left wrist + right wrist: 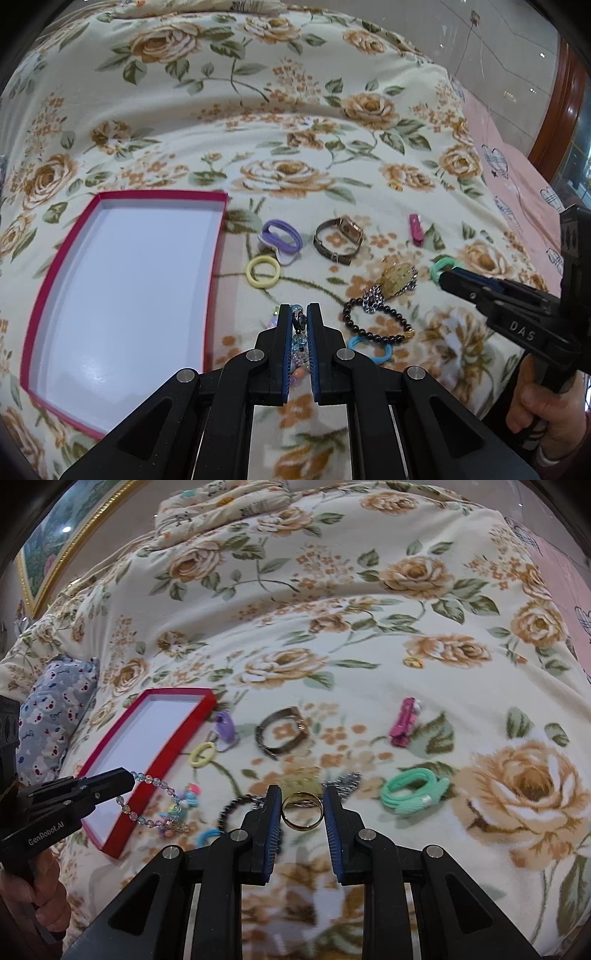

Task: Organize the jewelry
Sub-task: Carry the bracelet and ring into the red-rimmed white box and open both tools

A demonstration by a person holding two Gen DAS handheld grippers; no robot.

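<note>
My left gripper (299, 314) is shut on a pastel crystal bead bracelet (300, 343), which hangs from it beside the red box; the right wrist view shows that gripper (129, 775) with the bracelet (162, 805) dangling. My right gripper (303, 801) is shut on a gold ring (303, 810) and holds it above the blanket. The red box (122, 295) with a white inside is empty and lies at the left; it also shows in the right wrist view (147, 746).
On the floral blanket lie a purple hair tie (280, 236), a yellow ring (263, 272), a metal bracelet watch (338, 240), a pink clip (416, 229), a dark bead bracelet (376, 321), an amber pendant on a chain (397, 282), a blue ring (369, 349) and a green hair tie (413, 790).
</note>
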